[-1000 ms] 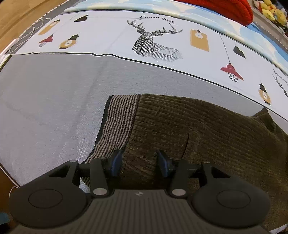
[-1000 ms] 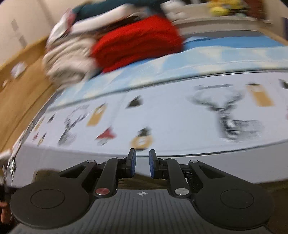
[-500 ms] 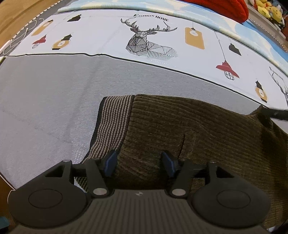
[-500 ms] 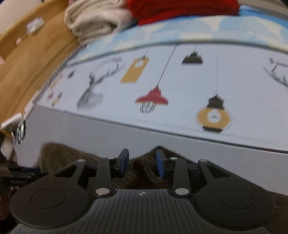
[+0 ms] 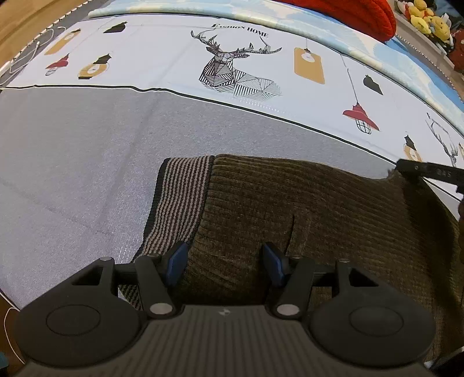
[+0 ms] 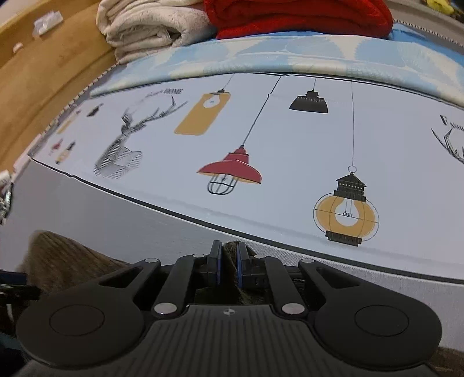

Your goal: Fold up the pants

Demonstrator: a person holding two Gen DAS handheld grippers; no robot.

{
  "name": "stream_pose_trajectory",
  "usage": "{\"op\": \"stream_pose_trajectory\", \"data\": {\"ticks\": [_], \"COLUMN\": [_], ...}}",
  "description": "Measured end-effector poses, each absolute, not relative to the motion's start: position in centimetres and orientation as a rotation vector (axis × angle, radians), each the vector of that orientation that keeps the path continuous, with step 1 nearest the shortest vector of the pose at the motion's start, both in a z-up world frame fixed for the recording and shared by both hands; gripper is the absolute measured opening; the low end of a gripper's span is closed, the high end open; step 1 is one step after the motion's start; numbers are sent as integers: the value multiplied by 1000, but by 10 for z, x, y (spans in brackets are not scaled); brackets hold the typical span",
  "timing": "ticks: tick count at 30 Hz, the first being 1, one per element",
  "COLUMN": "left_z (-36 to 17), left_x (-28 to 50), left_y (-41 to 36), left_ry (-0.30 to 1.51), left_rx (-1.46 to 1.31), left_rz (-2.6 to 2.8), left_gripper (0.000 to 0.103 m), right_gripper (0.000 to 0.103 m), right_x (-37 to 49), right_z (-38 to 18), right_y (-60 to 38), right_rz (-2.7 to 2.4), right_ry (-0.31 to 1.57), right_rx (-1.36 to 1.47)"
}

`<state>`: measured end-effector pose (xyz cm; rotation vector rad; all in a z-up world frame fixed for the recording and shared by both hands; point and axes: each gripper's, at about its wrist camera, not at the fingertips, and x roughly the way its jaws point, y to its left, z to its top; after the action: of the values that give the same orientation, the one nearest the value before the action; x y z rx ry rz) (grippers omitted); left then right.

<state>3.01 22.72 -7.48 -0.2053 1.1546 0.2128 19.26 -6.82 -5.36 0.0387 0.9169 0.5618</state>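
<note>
Brown corduroy pants (image 5: 304,208) with a striped knit waistband (image 5: 179,197) lie on a grey and white bed sheet (image 5: 72,150). My left gripper (image 5: 224,262) is open, its blue-padded fingers just over the pants near the waistband. My right gripper (image 6: 227,265) is shut on a raised fold of the pants (image 6: 229,255). The right gripper's finger also shows in the left wrist view (image 5: 429,171), pinching the pants' far right edge. More of the pants lies at the lower left of the right wrist view (image 6: 63,255).
The sheet carries prints of deer and lamps (image 6: 229,171). A red blanket (image 6: 298,14) and cream folded towels (image 6: 145,29) lie at the far edge. Yellow plush toys (image 5: 429,16) sit far right. A wooden floor (image 6: 43,78) lies to the left.
My left gripper opened wider over the pants. My right gripper swung down to the pants' edge and closed on a fold of the fabric.
</note>
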Motion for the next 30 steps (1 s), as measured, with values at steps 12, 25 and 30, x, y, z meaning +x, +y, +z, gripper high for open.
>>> {"op": "stream_pose_trajectory", "data": {"ticks": [12,25,30], "left_z": [-54,-30,-30], "left_x": [19,30,37], "left_y": [236,164,113], "left_ry": [1053,949,968], "left_rx": [-302,-231,-192], "left_rz": [224,92,10], "left_gripper": [63,59,46], "right_gripper": [3,10,10], "right_x": [187,101,47], "right_z": [2,60,58], "right_y": [-135,-321,-417], "right_rz": [343,123,-41], "right_ry": [708,604,591], "right_rx": [131,205,281]}}
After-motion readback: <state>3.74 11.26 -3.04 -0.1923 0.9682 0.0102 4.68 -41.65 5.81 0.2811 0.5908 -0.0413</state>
